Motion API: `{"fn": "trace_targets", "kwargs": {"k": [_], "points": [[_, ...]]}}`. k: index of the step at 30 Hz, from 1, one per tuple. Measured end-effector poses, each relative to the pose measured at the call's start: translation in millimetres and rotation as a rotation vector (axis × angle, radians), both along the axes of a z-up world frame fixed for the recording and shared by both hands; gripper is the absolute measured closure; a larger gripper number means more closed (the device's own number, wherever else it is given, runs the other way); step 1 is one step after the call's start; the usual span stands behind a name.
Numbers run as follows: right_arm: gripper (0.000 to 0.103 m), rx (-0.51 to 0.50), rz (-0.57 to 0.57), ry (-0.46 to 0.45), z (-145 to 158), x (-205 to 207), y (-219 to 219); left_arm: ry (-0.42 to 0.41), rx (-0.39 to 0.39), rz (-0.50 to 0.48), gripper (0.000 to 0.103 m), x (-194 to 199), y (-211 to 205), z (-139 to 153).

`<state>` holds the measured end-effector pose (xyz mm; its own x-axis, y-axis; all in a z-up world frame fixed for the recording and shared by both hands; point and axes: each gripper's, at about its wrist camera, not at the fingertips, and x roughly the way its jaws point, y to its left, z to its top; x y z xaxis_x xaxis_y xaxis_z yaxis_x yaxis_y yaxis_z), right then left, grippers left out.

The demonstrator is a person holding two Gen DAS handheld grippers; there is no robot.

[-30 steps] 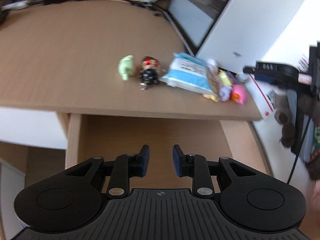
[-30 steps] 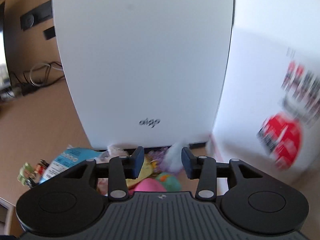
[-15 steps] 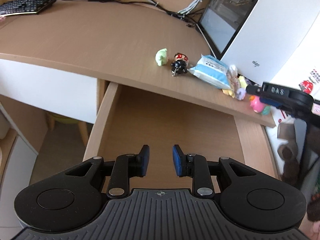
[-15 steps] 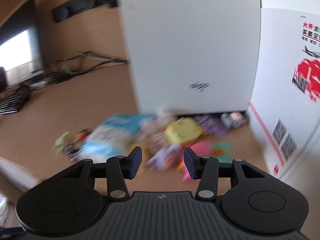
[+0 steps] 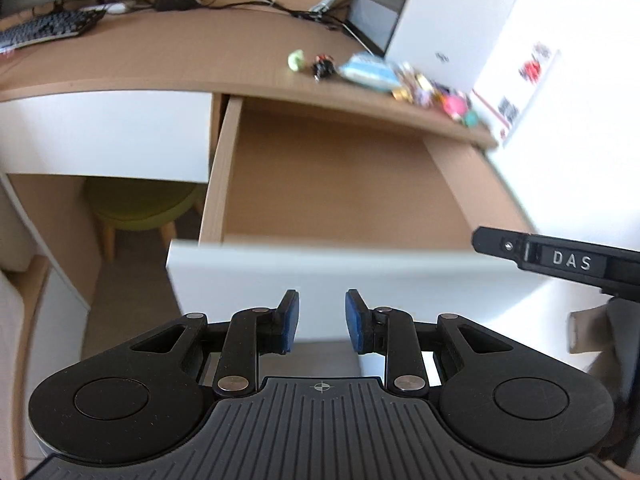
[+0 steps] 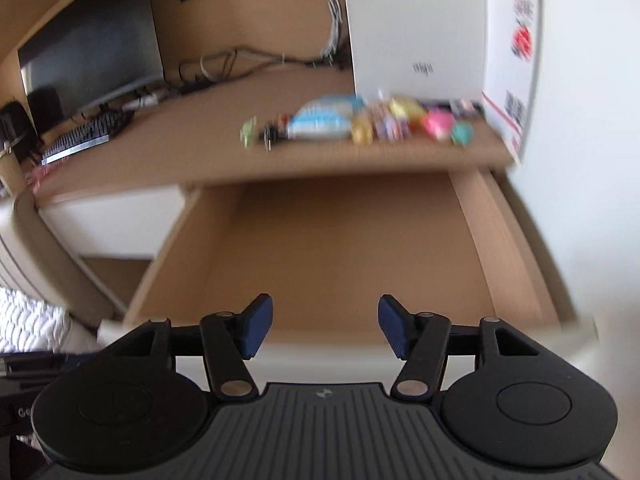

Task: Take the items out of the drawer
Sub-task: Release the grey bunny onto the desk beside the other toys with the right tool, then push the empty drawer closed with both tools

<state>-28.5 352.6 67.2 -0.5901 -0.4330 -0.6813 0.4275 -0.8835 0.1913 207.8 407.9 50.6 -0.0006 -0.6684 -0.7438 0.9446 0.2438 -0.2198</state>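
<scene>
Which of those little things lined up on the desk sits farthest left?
The small pale green toy, alone at the row's left end, just left of the black figurine.

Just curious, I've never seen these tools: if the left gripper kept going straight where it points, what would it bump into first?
Probably the white drawer front: the open left gripper points at it, empty. Depth is hard to judge, so it might clear it.

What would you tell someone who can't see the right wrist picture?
An open wooden drawer with nothing showing inside sits below a desk, seen past the right gripper, whose blue fingers are spread and hold nothing. A blurry row of small colourful toys and a blue packet lies on the desk in front of a white box.
</scene>
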Motion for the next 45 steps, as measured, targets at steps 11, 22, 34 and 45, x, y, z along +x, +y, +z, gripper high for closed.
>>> {"fn": "trace_targets", "kwargs": {"k": [11,22,34,45], "points": [[0.033,0.129,-0.055,-0.085,-68.2,62.2,30.0,-0.078,-0.003,0.004,0.075,-35.7,40.3,-40.6],[0.024,0.150,-0.055,-0.042,-92.6,48.0,41.6,-0.163,-0.040,0.038,0.075,-48.2,25.3,-50.2],[0.020,0.128,-0.052,0.054,-90.9,20.5,43.7,-0.216,-0.130,0.024,0.075,-64.1,-6.7,-44.3],[0.020,0.098,-0.053,0.049,-93.2,-0.6,45.6,-0.211,-0.118,-0.006,0.075,-79.5,-23.0,-51.4]]}}
